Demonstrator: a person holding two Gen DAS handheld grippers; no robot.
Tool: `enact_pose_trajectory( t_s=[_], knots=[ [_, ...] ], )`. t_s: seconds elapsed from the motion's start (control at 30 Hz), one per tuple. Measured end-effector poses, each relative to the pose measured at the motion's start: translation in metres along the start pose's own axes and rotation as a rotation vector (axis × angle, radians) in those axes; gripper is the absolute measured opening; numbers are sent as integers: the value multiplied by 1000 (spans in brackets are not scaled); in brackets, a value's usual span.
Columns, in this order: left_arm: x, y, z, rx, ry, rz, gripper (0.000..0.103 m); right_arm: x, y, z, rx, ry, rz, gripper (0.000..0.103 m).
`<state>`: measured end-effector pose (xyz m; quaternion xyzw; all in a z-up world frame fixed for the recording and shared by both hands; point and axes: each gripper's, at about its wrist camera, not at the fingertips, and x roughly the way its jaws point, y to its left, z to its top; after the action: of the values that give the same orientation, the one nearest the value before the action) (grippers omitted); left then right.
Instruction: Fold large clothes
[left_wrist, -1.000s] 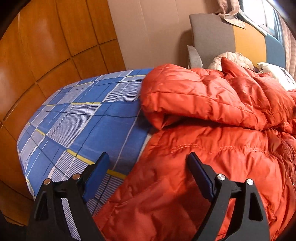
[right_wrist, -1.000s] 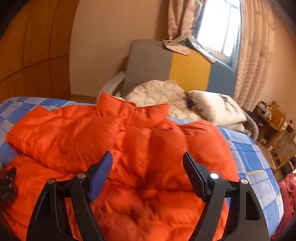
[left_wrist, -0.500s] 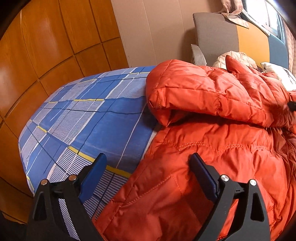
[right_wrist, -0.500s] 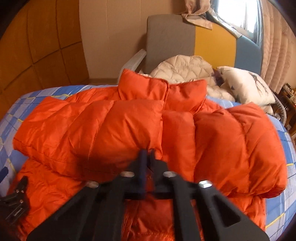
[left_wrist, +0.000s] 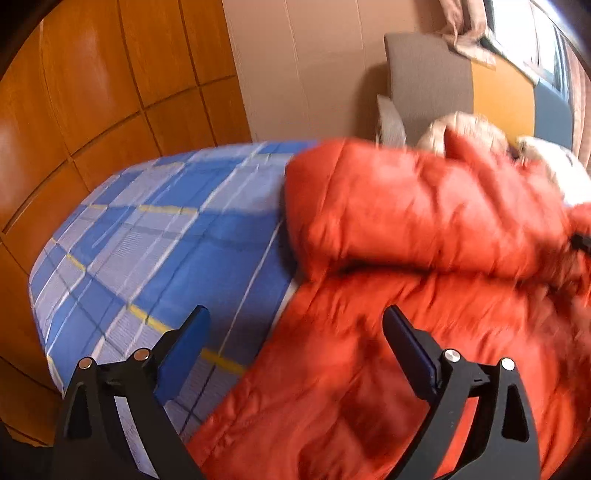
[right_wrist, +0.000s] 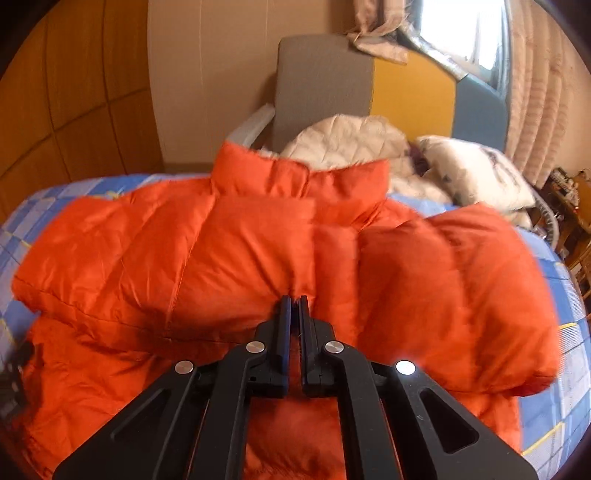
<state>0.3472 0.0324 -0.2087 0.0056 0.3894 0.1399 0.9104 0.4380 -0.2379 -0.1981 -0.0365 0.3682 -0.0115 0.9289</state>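
Note:
An orange puffer jacket (right_wrist: 229, 258) lies on the bed with both sleeves folded across its chest and the collar standing at the far side. It also shows in the left wrist view (left_wrist: 424, 229), blurred. My left gripper (left_wrist: 295, 332) is open and empty, hovering over the jacket's left edge and the sheet. My right gripper (right_wrist: 294, 301) is shut, its tips at the lower edge of the folded sleeves where they meet; I cannot tell whether it pinches any fabric.
The bed has a blue checked sheet (left_wrist: 155, 251). A wooden panel wall (left_wrist: 92, 103) stands to the left. Behind the bed is a grey, yellow and blue chair (right_wrist: 369, 85) with a cream quilted garment (right_wrist: 343, 144) and a pillow (right_wrist: 476, 170).
My right gripper closed from wide open and moved forward to the folded sleeves. My left gripper stayed open and drifted a little; its view is now motion-blurred.

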Motion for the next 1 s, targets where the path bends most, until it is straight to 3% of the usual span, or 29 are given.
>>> enact_pose_trajectory(
  t_s=[0.2, 0.37, 0.5, 0.63, 0.8, 0.9, 1.0],
  knots=[
    [3, -11, 45, 2, -73, 23, 94, -2, 1, 14, -39, -32, -22, 2],
    [28, -26, 63, 56, -70, 52, 94, 16, 11, 18, -97, -14, -50, 2],
    [53, -34, 62, 86, -29, 73, 94, 33, 14, 14, -133, 13, -107, 2],
    [76, -36, 52, 94, 7, 83, 95, 62, 1, 5, -75, 105, -111, 2],
    [88, -39, 47, 90, 22, 73, 96, 73, 4, -6, -94, 99, -127, 2],
    [83, -37, 47, 89, 19, 59, 96, 60, -7, -3, -50, 97, -80, 2],
    [72, -28, 45, 71, 23, 30, 96, 23, -29, 1, 7, 13, -69, 2]
  ],
)
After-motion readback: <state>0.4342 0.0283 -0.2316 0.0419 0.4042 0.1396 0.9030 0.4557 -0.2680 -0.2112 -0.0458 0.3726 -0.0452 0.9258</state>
